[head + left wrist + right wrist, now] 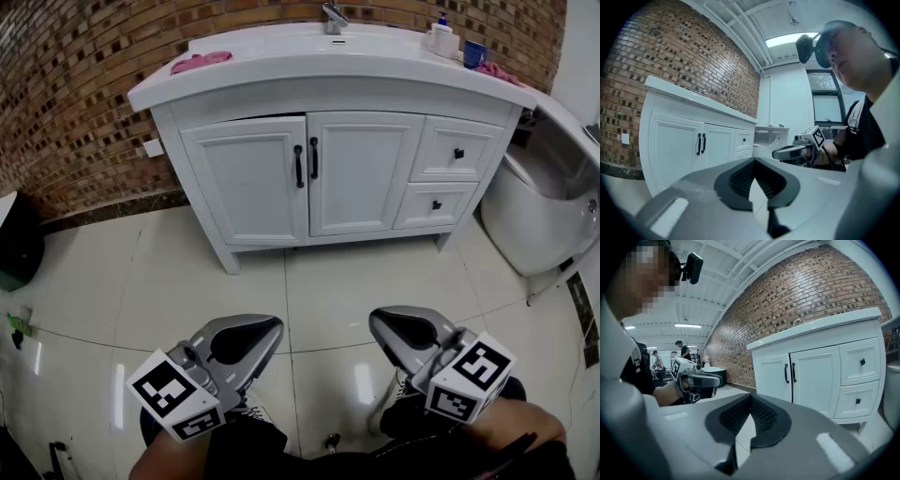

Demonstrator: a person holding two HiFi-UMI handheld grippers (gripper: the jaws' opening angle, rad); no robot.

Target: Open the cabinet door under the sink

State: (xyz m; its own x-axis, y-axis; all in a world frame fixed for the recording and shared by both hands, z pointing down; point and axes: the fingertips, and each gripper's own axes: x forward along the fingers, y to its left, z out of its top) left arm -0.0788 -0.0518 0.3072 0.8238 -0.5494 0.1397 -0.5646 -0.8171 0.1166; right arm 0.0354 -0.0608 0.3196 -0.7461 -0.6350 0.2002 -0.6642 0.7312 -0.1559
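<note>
A white vanity cabinet (361, 169) stands under the sink against the brick wall. Its two doors look closed, and their black handles (306, 162) sit side by side at the middle seam. The handles also show in the left gripper view (701, 143) and the right gripper view (789, 372). My left gripper (246, 339) and right gripper (405, 330) hover low over the tiled floor, well short of the cabinet. Both point toward it. Each is shut with nothing between its jaws, as the left gripper (753, 161) and right gripper (750, 397) show close up.
Two drawers (457, 151) fill the cabinet's right side. A white toilet (539, 202) stands to its right and a black bin (19, 244) at far left. On the counter lie a pink cloth (200, 62), a soap bottle (442, 37) and a blue cup (474, 53).
</note>
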